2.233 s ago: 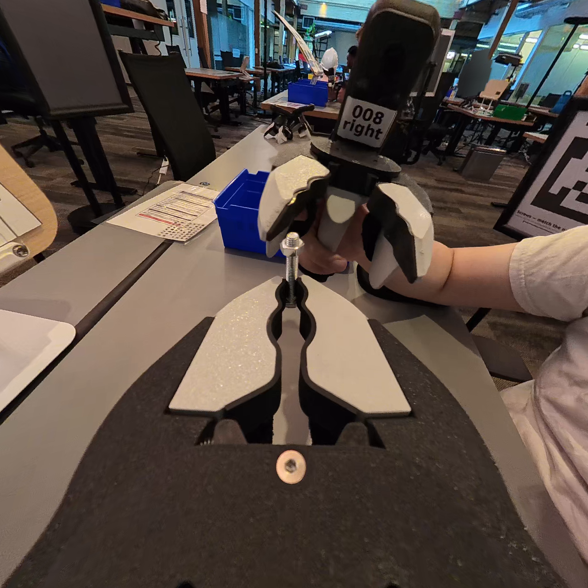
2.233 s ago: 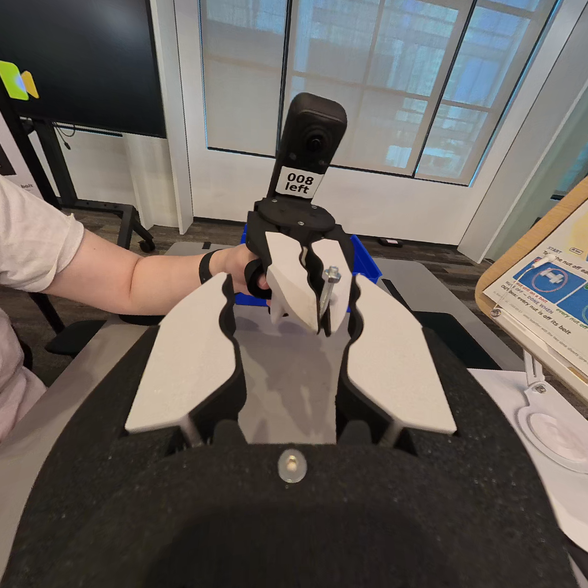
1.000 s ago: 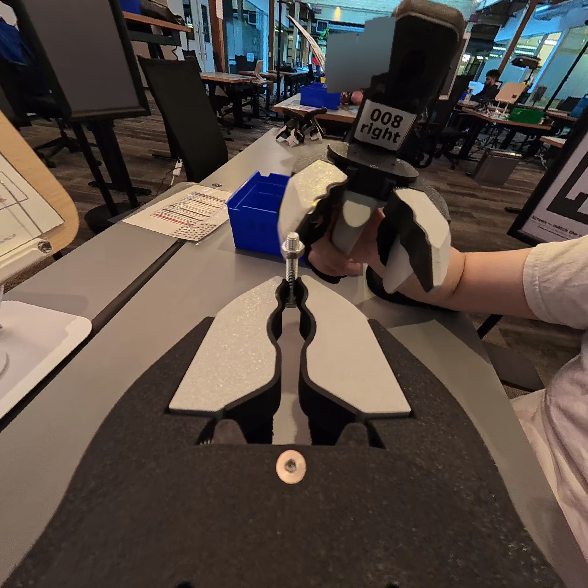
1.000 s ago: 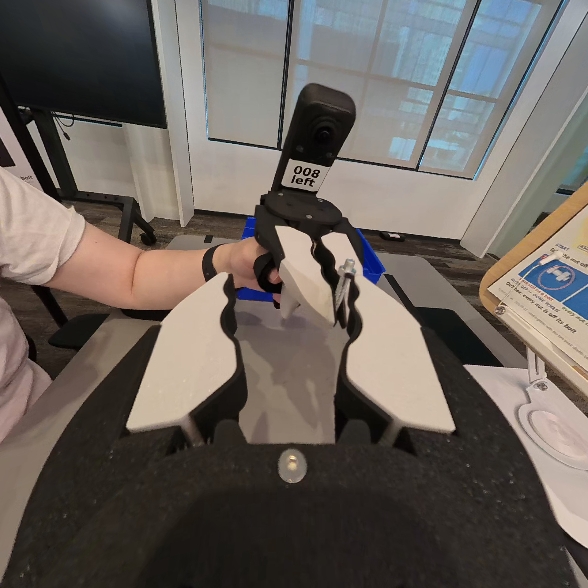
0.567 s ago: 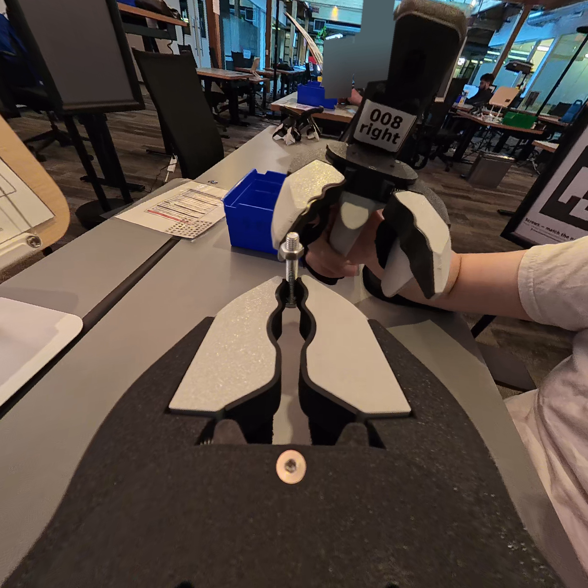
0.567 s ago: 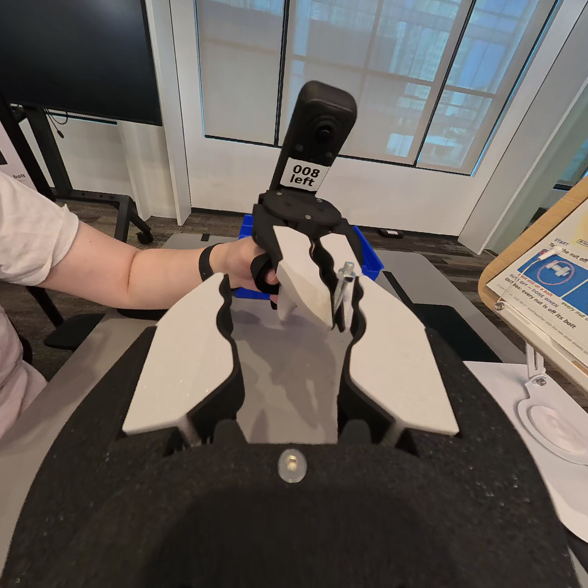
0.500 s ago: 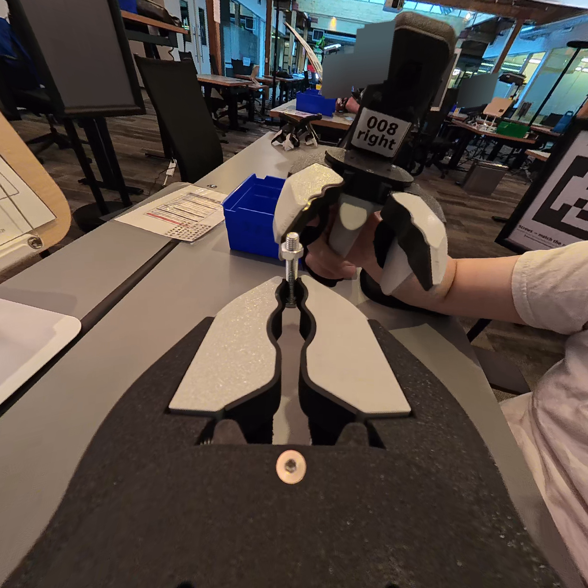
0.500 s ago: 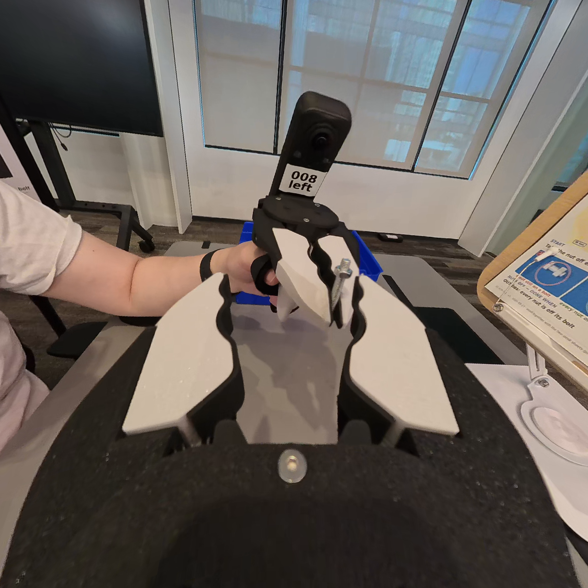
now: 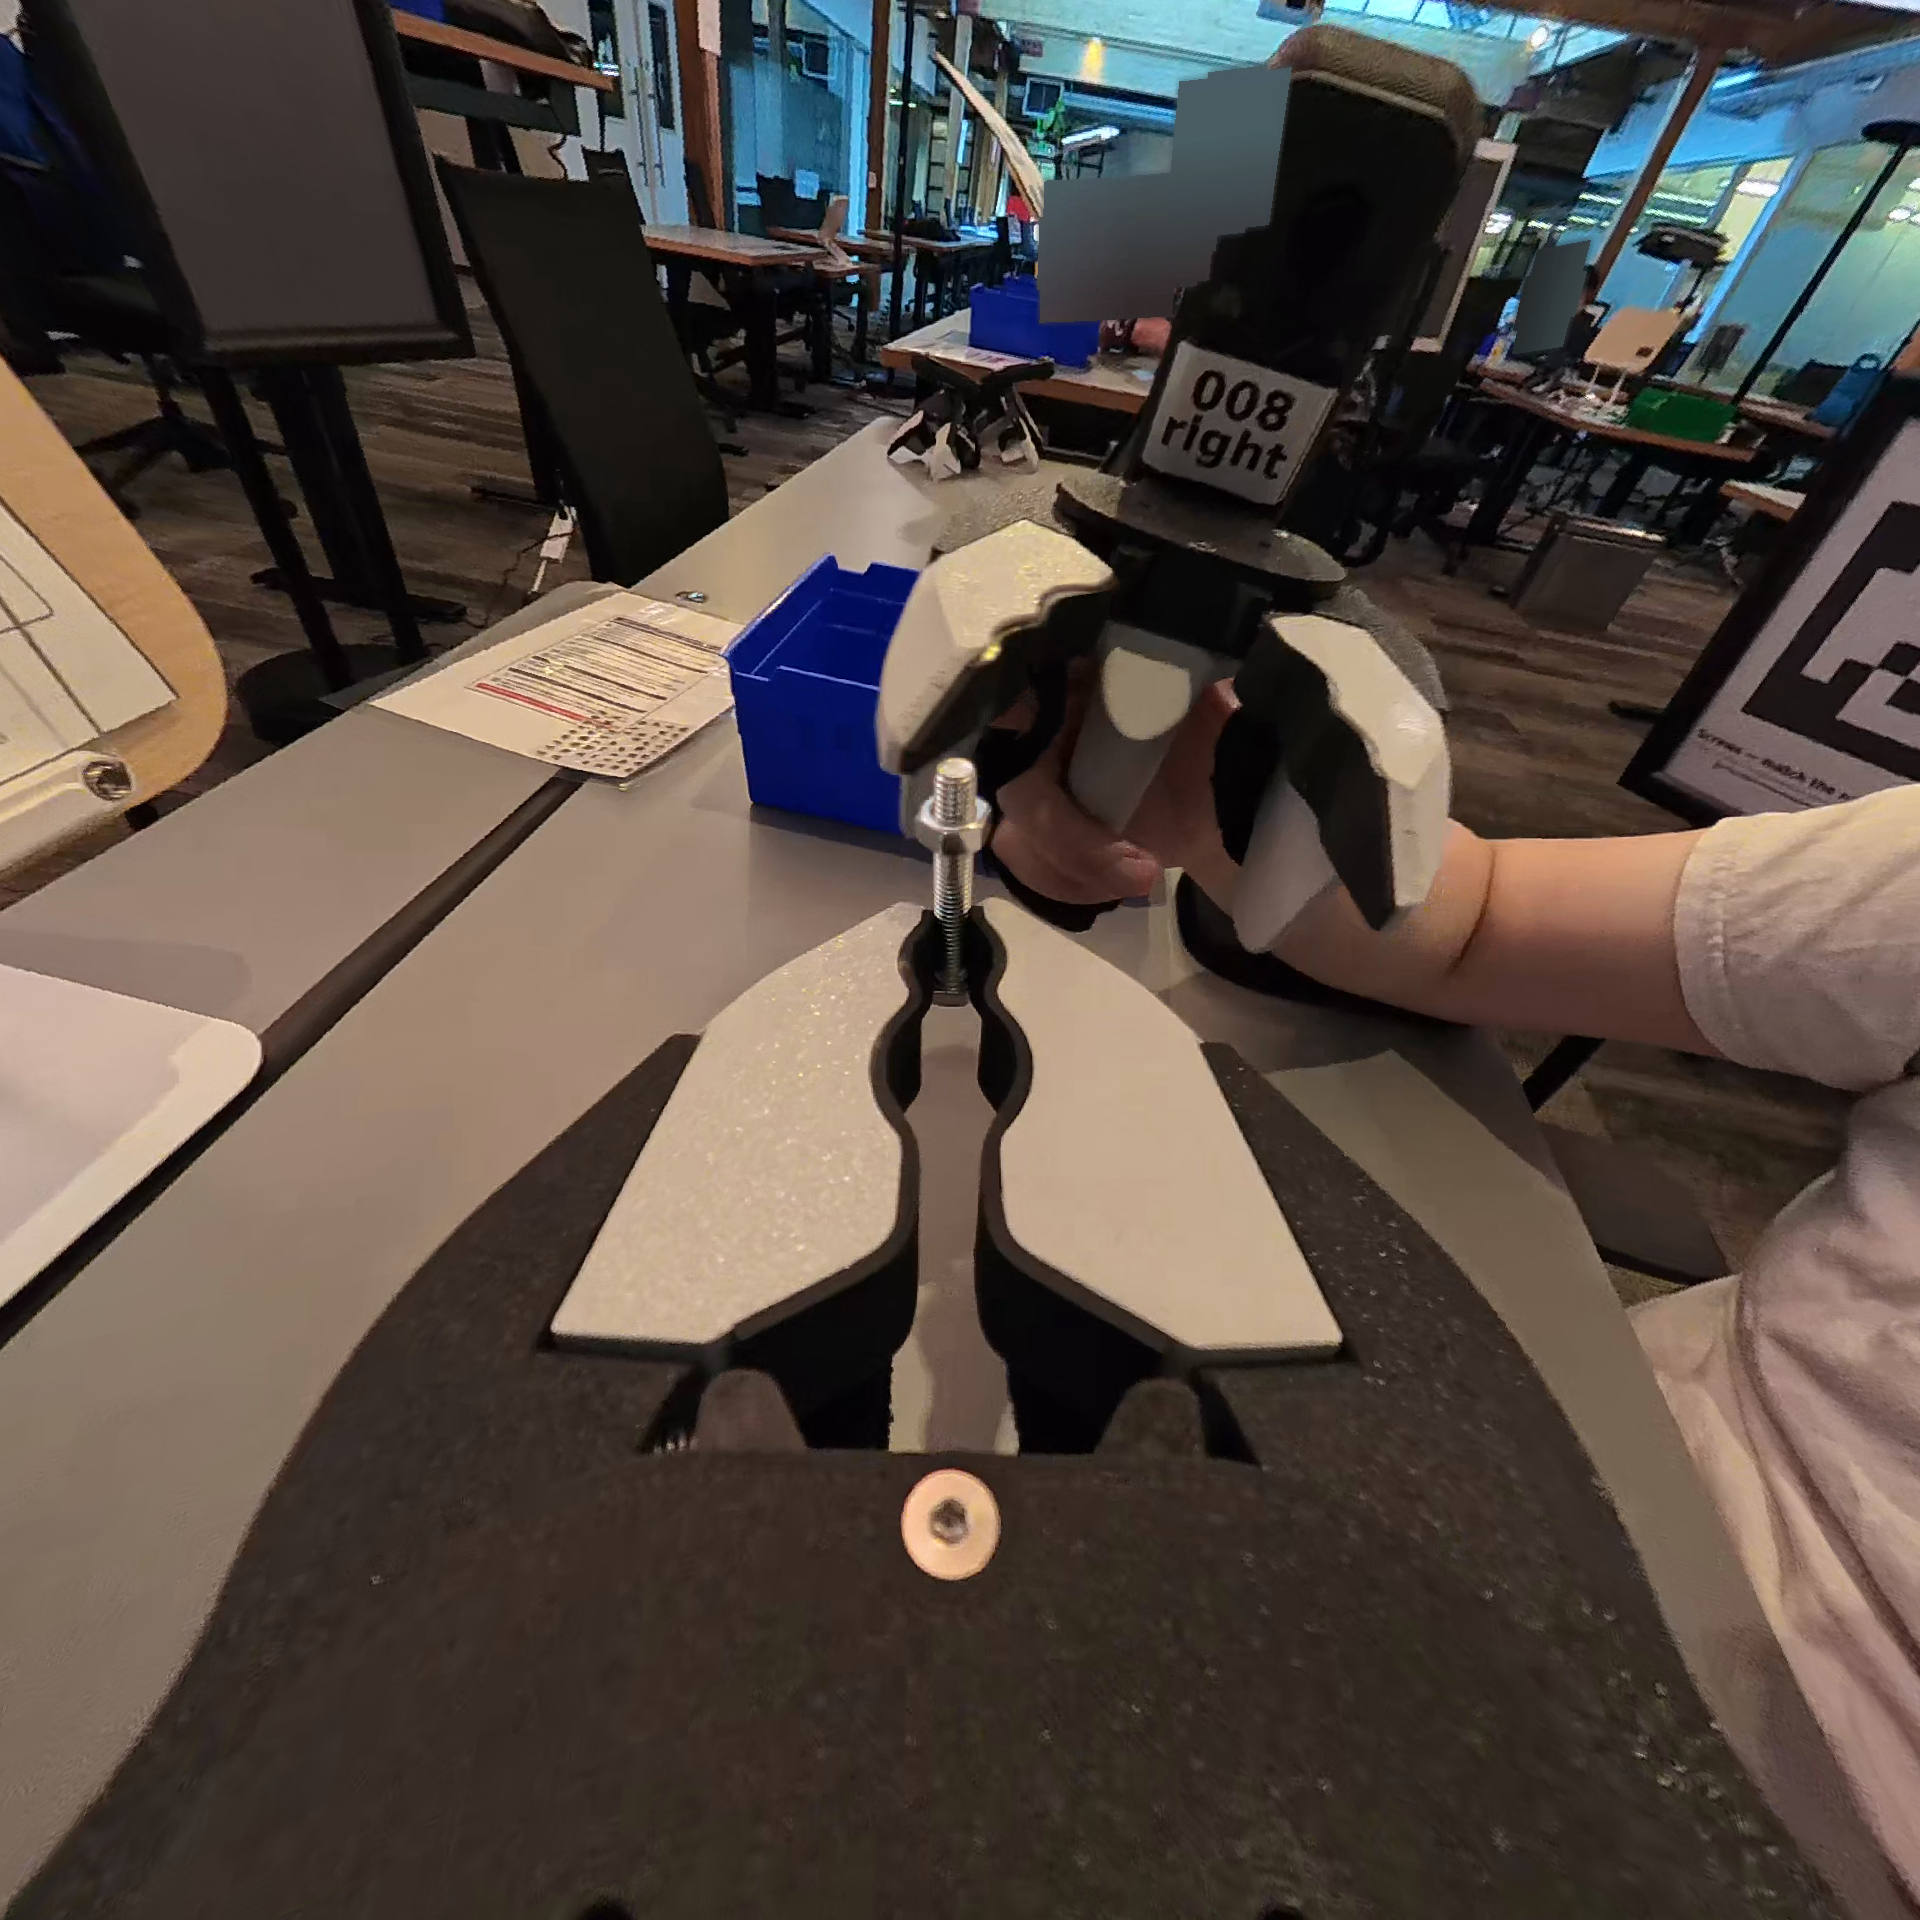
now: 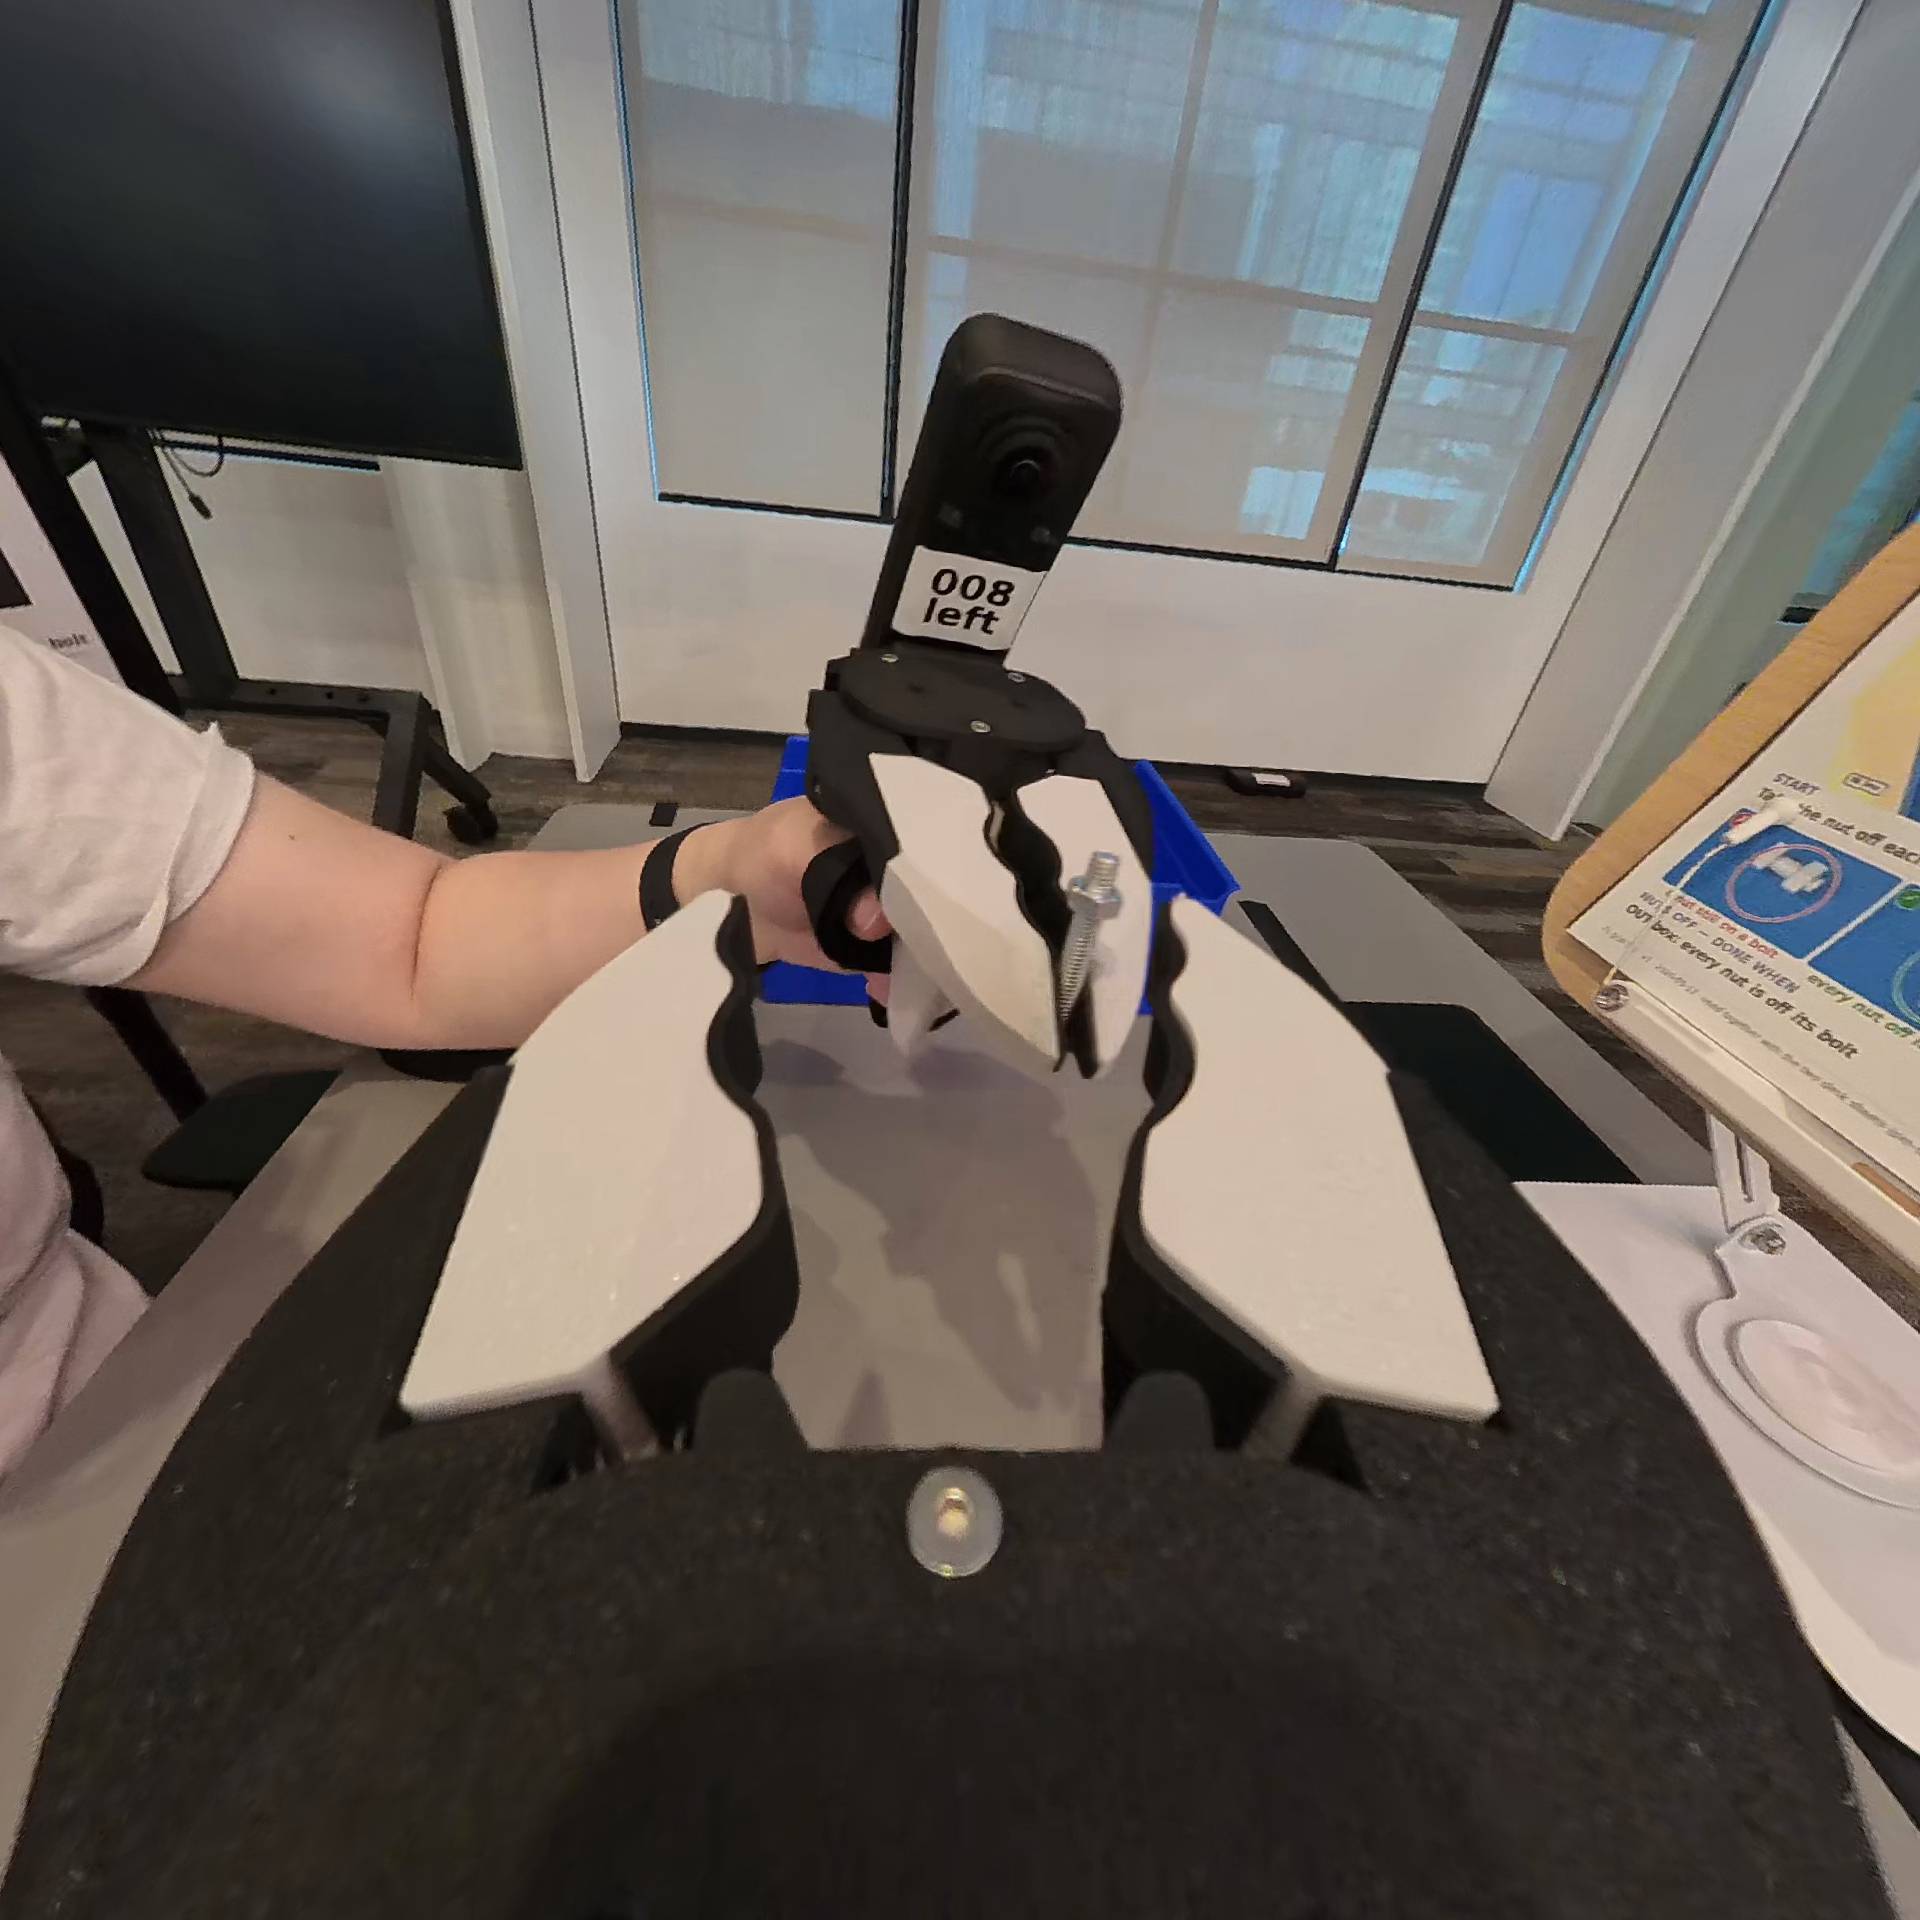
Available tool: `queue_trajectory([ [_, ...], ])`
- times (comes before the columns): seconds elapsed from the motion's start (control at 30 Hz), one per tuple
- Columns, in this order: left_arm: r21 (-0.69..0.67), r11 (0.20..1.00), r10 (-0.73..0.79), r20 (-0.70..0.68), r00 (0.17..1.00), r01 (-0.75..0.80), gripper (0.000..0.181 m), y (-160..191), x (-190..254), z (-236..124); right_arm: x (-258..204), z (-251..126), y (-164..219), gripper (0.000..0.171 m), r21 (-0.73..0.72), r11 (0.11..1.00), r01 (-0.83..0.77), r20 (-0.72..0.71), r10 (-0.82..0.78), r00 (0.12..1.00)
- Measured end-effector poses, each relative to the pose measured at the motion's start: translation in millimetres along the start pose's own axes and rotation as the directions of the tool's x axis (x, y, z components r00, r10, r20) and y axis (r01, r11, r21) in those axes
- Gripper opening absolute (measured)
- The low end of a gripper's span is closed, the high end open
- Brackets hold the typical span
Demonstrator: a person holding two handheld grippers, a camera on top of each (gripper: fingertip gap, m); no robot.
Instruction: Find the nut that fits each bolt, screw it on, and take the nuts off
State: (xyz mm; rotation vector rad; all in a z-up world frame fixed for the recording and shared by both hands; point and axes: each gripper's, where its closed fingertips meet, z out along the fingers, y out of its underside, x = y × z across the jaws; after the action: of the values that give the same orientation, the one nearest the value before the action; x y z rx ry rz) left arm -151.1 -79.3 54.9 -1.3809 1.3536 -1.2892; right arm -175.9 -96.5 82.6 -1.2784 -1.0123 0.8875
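My left gripper (image 9: 951, 925) is shut on the lower end of a silver bolt (image 9: 948, 904), which stands upright from its fingertips. A silver nut (image 9: 951, 826) sits near the top of the bolt, with a little thread above it. My right gripper (image 9: 1132, 831) is open; one of its fingers (image 9: 987, 644) hangs just above and behind the bolt's tip without touching the nut. In the right wrist view my right gripper (image 10: 956, 925) is open and empty. The left gripper (image 10: 1049, 1039) holds the bolt (image 10: 1075, 966) with the nut (image 10: 1096, 896) just inside the right finger (image 10: 1299, 1143).
A blue bin (image 9: 810, 707) stands on the grey table (image 9: 520, 987) behind the grippers. A printed sheet (image 9: 613, 686) lies to its left. An instruction board on a white stand (image 10: 1766, 935) is at the table's side. A framed black-and-white sign (image 9: 1839, 644) stands beyond the person's arm (image 9: 1558, 935). My two grippers' fingertips are within a few centimetres of each other.
Only small shifts. The left gripper has turned a little away from the instruction board with the bolt. The right gripper stays open beside the nut.
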Motion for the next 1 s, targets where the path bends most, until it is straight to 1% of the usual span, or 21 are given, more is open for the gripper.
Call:
queue_trajectory([
  [0.13,-0.023,1.0,0.002,-0.049,0.999,-0.003,0.004,5,11,9,-5,6,5,0.074,-0.01,1.0,-0.012,0.025,0.012,1.0],
  [0.23,-0.038,0.999,0.025,-0.023,0.999,-0.026,0.004,7,8,10,-10,9,9,0.074,-0.036,0.999,0.009,0.045,-0.007,0.999],
  [0.27,-0.031,0.999,0.024,-0.013,1.0,-0.025,0.004,6,6,8,-10,9,9,0.076,-0.038,0.999,0.015,0.041,-0.013,0.999],
  [0.37,-0.007,1.0,0.006,0.004,1.0,-0.006,0.004,1,0,2,-7,4,5,0.075,-0.023,1.0,0.008,0.034,-0.007,0.999],
  [0.4,0.001,1.0,0.0,0.006,1.0,0.0,0.004,0,-1,0,-6,3,3,0.072,-0.014,1.0,-0.001,0.036,0.001,0.999],
  [0.43,0.008,1.0,-0.007,-0.001,1.0,0.007,0.004,-1,0,-1,-6,2,2,0.07,-0.002,1.0,-0.011,0.039,0.011,0.999],
  [0.57,0.005,1.0,-0.014,-0.047,0.999,0.014,0.004,0,8,4,-5,5,3,0.072,0.011,1.0,-0.027,0.036,0.026,0.999],
  [0.7,-0.021,1.0,0.01,-0.035,0.999,-0.011,0.004,4,9,8,-11,10,7,0.076,-0.021,1.0,0.0,0.053,0.001,0.999],
  [0.8,-0.012,1.0,0.003,-0.021,1.0,-0.003,0.004,2,4,4,-9,6,7,0.073,-0.03,0.999,0.022,0.039,-0.021,0.999],
  [0.9,0.011,1.0,-0.017,-0.031,0.999,0.017,0.004,-1,3,1,-6,4,3,0.073,-0.008,1.0,0.005,0.03,-0.004,1.0],
  [1.0,0.001,1.0,-0.016,-0.053,0.998,0.016,0.005,1,8,4,-7,8,5,0.074,-0.006,1.0,-0.009,0.036,0.009,0.999],
])
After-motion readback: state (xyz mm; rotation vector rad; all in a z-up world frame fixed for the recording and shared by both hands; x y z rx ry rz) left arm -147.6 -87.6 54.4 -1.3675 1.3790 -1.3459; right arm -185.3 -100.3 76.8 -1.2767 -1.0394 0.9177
